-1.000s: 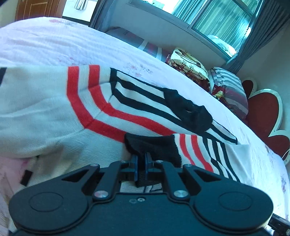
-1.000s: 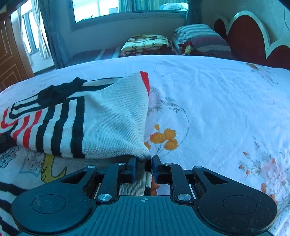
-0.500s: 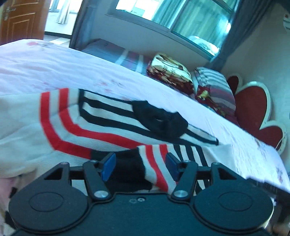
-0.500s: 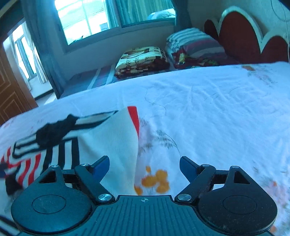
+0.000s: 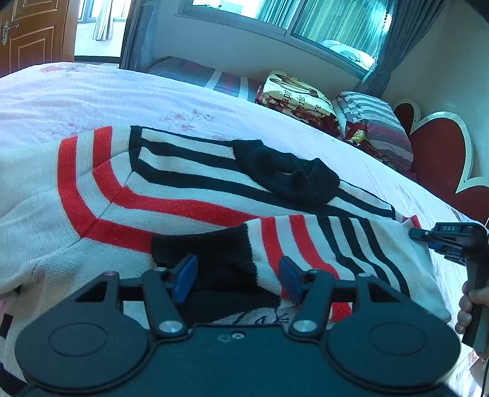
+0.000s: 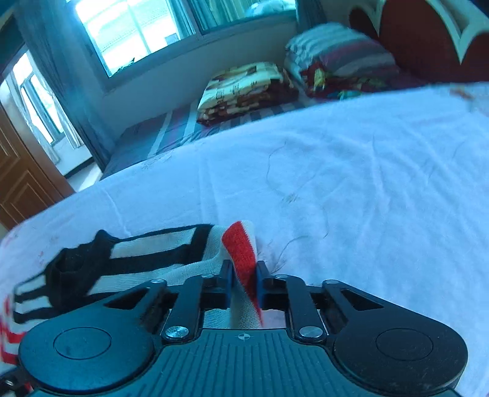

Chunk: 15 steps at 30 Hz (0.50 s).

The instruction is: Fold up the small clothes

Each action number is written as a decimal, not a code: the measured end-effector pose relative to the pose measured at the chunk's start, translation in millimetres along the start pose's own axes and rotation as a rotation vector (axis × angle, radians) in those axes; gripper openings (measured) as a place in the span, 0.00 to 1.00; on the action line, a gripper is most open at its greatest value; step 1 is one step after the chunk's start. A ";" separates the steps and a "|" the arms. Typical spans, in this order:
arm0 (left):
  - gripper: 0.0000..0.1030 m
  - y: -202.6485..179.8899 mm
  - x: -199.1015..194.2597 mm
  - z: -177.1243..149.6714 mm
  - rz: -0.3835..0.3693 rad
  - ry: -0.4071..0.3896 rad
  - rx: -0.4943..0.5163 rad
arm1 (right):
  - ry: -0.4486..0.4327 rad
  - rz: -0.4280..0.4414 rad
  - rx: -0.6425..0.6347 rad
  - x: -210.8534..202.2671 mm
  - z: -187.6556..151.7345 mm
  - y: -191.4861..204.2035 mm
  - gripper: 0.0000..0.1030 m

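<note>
Sweater (image 5: 171, 195): a white knit with red and black stripes, seen spread across the bed (image 5: 91, 100) in the left wrist view, partly folded over on itself.
Collar (image 5: 287, 177): a black ribbed piece, seen lying on top of the striped body, toward the far side.
Sleeve (image 5: 336, 253): laid over the body, white with red and black bands — its black cuff (image 5: 214, 259) is pointed toward the left gripper.
Left gripper (image 5: 237, 276): jaws are held wide apart, the blue pads (image 5: 186, 274) being set either side of the black cuff; nothing is gripped, and whether the pads touch the knit cannot be told.
Right gripper (image 6: 243, 282): jaws are drawn close together and clamped on a corner of the sweater (image 6: 146, 259), where a red stripe (image 6: 241, 253) is seen pinched and standing up between the pads.
Right gripper, from the left wrist view (image 5: 421, 235): seen at the far right edge of the garment, its tip touching the fabric just beside the sleeve end — a hand (image 5: 469, 308) is wrapped round its handle.
Bed sheet (image 6: 351, 183): pale, floral, wrinkled, seen stretching away beyond the clamped corner.
Background: folded blankets (image 6: 244, 88) and a striped pillow (image 6: 336, 49) are seen under the window (image 6: 137, 27); a red headboard (image 5: 437, 149) is at the right, a wooden door (image 5: 33, 30) at the left.
</note>
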State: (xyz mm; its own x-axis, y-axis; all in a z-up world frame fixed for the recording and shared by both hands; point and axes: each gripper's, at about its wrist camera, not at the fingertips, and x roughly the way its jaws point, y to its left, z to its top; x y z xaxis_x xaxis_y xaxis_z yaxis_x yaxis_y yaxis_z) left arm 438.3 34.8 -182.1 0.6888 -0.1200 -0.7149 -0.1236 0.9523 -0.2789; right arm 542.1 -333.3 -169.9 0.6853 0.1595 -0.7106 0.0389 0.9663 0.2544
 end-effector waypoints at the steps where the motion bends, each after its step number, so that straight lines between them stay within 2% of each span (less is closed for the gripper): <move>1: 0.56 -0.5 -0.1 -0.6 0.003 -0.002 0.002 | -0.006 0.008 -0.001 1.9 -4.2 -2.4 0.12; 4: 0.57 -7.1 0.9 1.4 0.026 0.002 0.032 | -0.008 -0.012 -0.065 -4.4 -3.1 6.8 0.13; 6: 0.59 -9.7 -2.5 4.2 0.029 0.006 0.033 | -0.028 -0.004 -0.061 -15.9 -3.0 10.5 0.15; 7: 0.64 -9.6 -5.6 5.4 0.028 0.006 0.023 | -0.040 0.007 -0.059 -23.1 -3.6 12.5 0.25; 8: 0.75 -8.9 -9.9 6.0 0.027 0.000 0.008 | -0.056 0.016 -0.067 -29.9 -5.0 16.4 0.34; 9: 0.80 -8.0 -15.2 6.0 0.032 -0.017 -0.007 | -0.066 0.025 -0.084 -35.0 -6.3 22.6 0.54; 10: 0.85 -6.9 -21.1 5.6 0.041 -0.034 -0.017 | -0.072 0.041 -0.105 -41.2 -10.2 30.2 0.66; 15: 0.86 10.3 -48.2 5.5 0.060 -0.047 -0.055 | -0.055 0.129 -0.199 -63.1 -39.2 77.8 0.66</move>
State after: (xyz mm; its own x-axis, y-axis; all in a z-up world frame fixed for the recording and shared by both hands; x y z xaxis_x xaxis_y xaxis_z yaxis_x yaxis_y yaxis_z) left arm 407.7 51.9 -147.0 0.7114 -0.0484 -0.7011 -0.2038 0.9405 -0.2718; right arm 473.4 -260.3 -131.0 0.7140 0.2778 -0.6426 -0.1917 0.9604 0.2023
